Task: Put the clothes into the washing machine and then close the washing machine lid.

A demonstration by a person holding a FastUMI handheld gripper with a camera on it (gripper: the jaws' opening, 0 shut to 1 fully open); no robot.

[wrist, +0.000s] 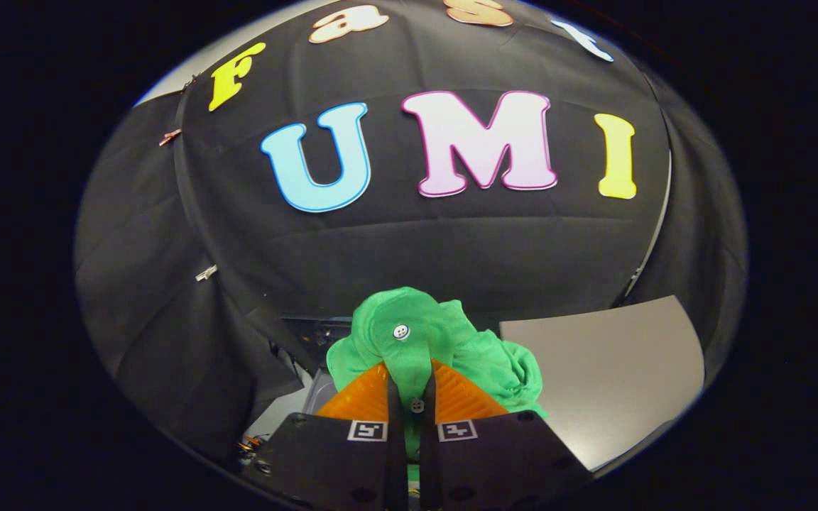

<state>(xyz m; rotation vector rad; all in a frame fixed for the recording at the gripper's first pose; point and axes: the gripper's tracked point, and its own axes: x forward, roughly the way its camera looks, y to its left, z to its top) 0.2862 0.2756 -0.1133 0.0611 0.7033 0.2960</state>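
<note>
Between the fingers (409, 387) a bunched green garment (437, 341) with white buttons is pinched, both fingers pressed tight on its fold, the rest of the cloth bulging just ahead of them. Beside it lies a flat grey bench (608, 369), near the black cloth wall (167, 284).

Green garment (451, 341) soft matt cloth, glossy button (400, 331); grey panel (608, 369) smooth matt.

No words readable; the tongs (409, 376), bearing square coded markers (368, 430), pinch the green clothes (483, 355).
</note>
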